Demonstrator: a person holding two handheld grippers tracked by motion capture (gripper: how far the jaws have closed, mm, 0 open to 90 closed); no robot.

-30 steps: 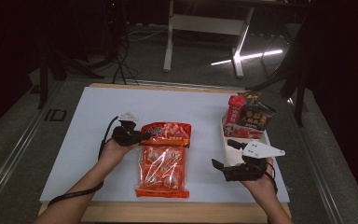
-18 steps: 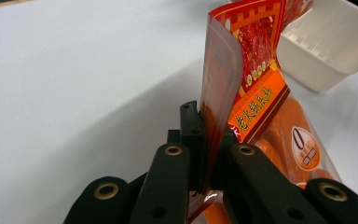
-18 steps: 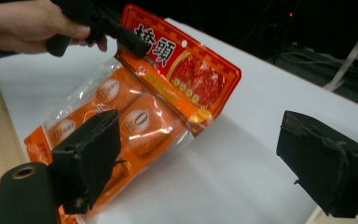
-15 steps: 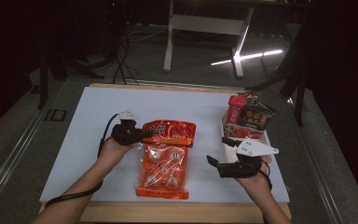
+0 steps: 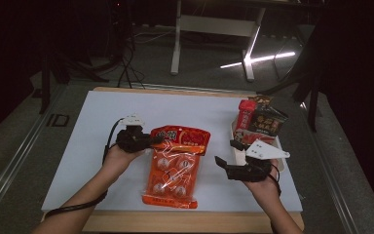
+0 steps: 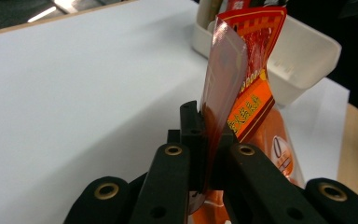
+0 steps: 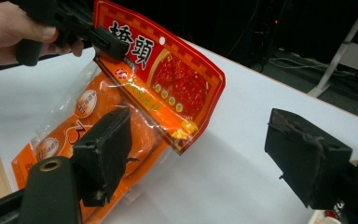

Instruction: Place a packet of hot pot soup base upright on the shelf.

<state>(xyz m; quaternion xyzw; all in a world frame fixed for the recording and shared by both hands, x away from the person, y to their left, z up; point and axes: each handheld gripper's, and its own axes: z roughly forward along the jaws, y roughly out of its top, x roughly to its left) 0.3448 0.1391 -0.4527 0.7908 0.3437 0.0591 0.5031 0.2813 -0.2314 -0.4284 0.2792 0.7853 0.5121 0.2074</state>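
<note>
Left gripper [image 5: 148, 141] clamped on orange snack bag [image 5: 173, 170] (top edge lifted)

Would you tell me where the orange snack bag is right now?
In the high view the orange snack bag lies mid-table, its red top edge pinched and lifted by the left gripper, left of the white tray.

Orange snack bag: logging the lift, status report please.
Left tongs shut on orange snack bag, header corner raised. Right tongs open, jaws just been closing, nothing between. White tray stands beside right hand.
</note>
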